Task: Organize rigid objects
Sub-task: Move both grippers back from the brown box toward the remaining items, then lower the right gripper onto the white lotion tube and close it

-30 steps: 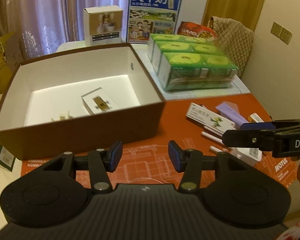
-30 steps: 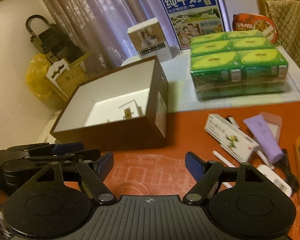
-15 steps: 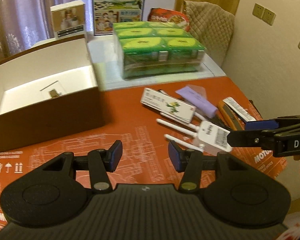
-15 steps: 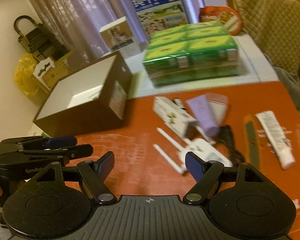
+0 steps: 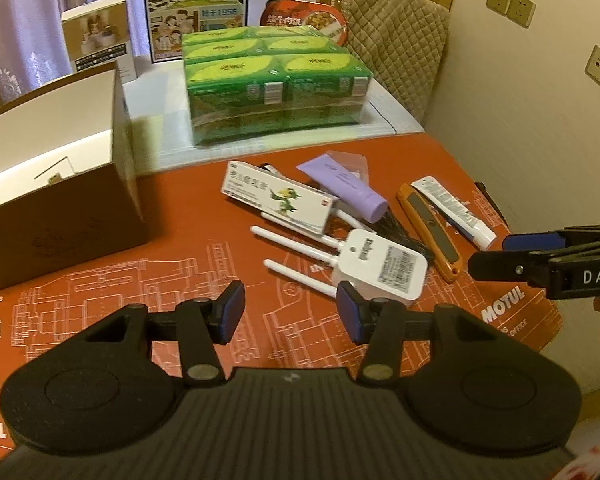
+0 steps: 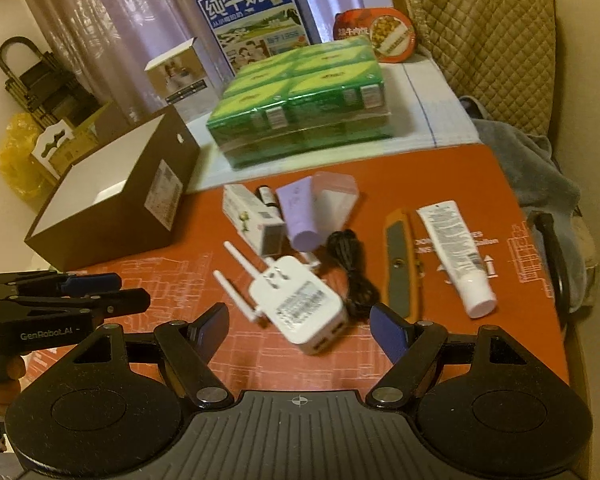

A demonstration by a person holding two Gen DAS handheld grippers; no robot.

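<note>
A white plug-in router (image 5: 380,270) (image 6: 300,304) with thin antennas lies on the orange mat, just ahead of both grippers. Behind it lie a white medicine carton (image 5: 278,196) (image 6: 252,214), a lilac tube (image 5: 346,186) (image 6: 298,216), an orange utility knife (image 5: 430,228) (image 6: 400,268), a white tube (image 5: 454,212) (image 6: 456,248) and a black cable (image 6: 352,268). The brown box (image 5: 60,216) (image 6: 140,200) with a white inside stands at the left, a small carton lying in it. My left gripper (image 5: 290,310) is open and empty. My right gripper (image 6: 300,326) is open wider, also empty.
A shrink-wrapped pack of green cartons (image 5: 276,80) (image 6: 304,108), a blue milk carton (image 5: 198,4), a small white box (image 5: 98,38) and a red bowl (image 6: 374,34) stand behind the mat. A quilted chair (image 6: 488,40) is at the right; the mat's right edge is close.
Both grippers have swung right from the brown box to the loose items. The router now lies just ahead of the fingers. Jaw openings look unchanged.
</note>
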